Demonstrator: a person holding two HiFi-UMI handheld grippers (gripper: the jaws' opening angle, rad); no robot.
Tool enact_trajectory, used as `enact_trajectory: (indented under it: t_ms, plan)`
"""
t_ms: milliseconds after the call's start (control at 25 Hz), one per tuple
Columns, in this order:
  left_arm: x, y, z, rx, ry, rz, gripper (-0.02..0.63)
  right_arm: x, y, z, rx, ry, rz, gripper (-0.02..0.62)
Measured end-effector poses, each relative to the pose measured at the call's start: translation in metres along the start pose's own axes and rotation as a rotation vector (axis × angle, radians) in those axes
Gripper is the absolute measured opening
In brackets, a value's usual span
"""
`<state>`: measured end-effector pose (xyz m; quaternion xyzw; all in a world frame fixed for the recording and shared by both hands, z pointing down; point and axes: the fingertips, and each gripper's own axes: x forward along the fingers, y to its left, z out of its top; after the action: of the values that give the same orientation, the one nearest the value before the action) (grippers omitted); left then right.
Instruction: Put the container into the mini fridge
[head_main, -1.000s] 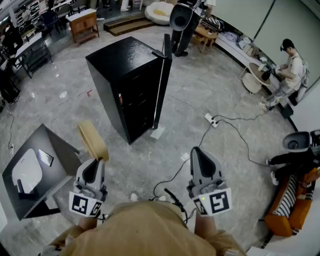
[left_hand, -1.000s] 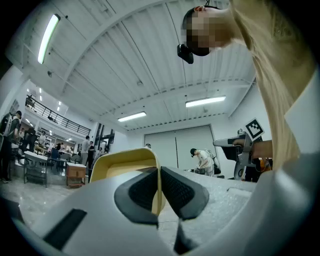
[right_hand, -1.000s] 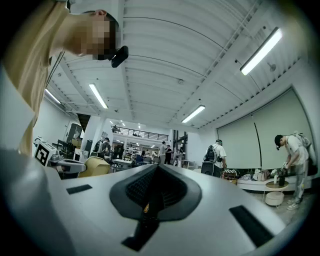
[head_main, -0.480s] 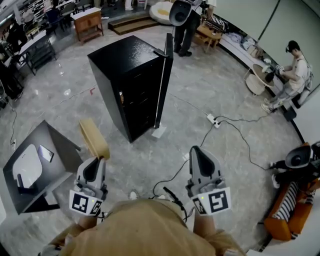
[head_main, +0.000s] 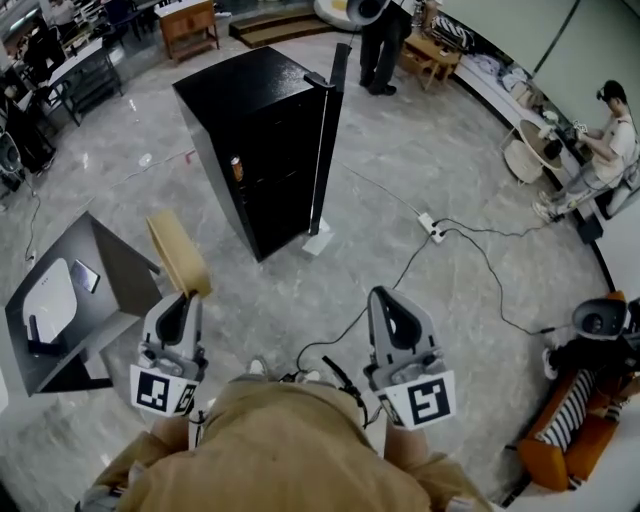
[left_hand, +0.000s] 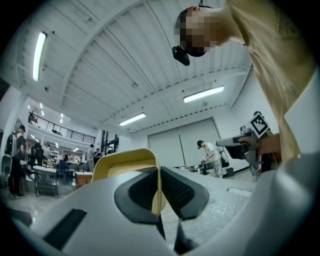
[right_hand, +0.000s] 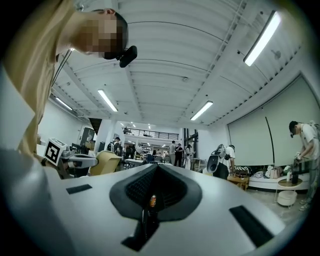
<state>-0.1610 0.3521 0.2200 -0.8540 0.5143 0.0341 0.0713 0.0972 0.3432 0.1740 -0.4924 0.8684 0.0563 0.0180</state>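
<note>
Dark side table (head_main: 100, 275) far left. Left gripper (head_main: 185, 300) clenched on the tan container (head_main: 178, 250) by its rim, well short of the black mini fridge (head_main: 255, 130), whose door is ajar. Glossy grey stone floor (head_main: 430, 150). Right gripper (head_main: 390, 300) has its jaws pressed together, empty.

"What's underfoot?"
"A glossy grey tile floor (head_main: 450, 150), with cables running to a power strip (head_main: 431, 229)."
"And furniture?"
"Dark table (head_main: 115, 265) near left, wooden cabinet (head_main: 190, 22) far left, orange sofa (head_main: 565, 445) near right. Strip lights (left_hand: 202, 94) overhead."

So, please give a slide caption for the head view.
Left gripper holds a yellow container before the open black mini fridge.
</note>
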Motion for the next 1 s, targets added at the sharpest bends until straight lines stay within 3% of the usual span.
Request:
enact_trajectory:
  t_ms: [240,560,1000]
  plan:
    - [0.011,-0.007,0.014,0.067,-0.024,0.086,0.02,-0.025,-0.029,-0.009,0.015,0.007,0.029,-0.005]
    - [0.029,-0.024,0.003,0.076,0.002,0.07,0.02,-0.02,-0.043,-0.021,0.037,0.01,0.047,-0.005]
    - [0.098,0.024,-0.042,0.048,0.04,0.012,0.02,0.035,-0.09,-0.056,-0.009,0.082,-0.047,-0.005]
